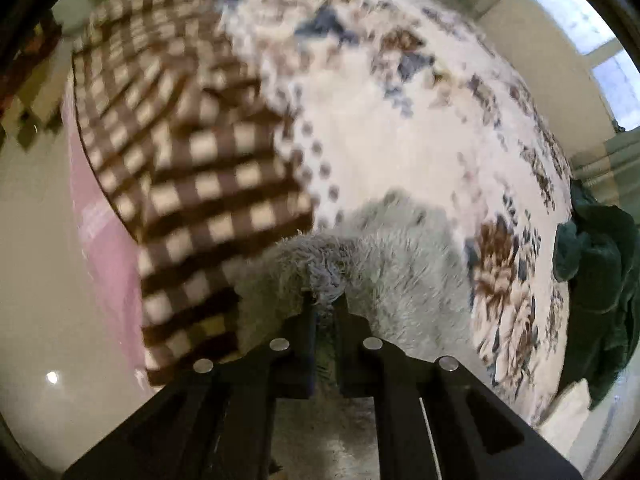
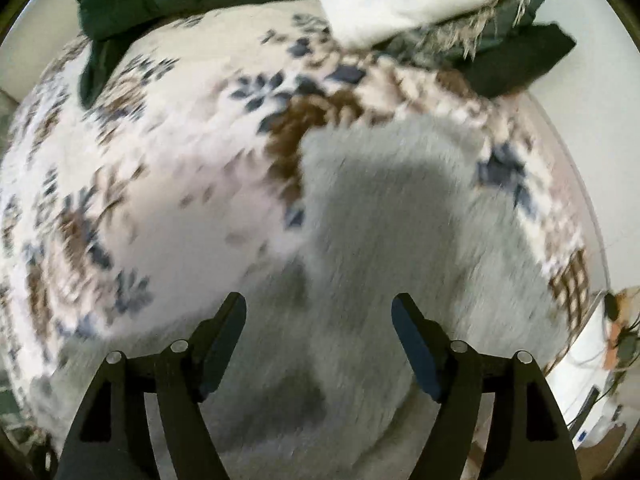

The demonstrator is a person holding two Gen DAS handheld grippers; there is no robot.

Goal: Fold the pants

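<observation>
Only from the left wrist do closed jaws pinch the fluffy grey pants (image 1: 360, 248); right jaws gape wide.

Soft daylight from a window (image 1: 592, 12), heavy motion blur, fisheye-warped dark edges, floor glare.

Two close, steeply downward wrist views, both over the floral bedspread (image 1: 400, 140).

Shaggy grey fleece pants (image 1: 384, 256), seemingly plush floral blanket (image 1: 400, 120)
</observation>
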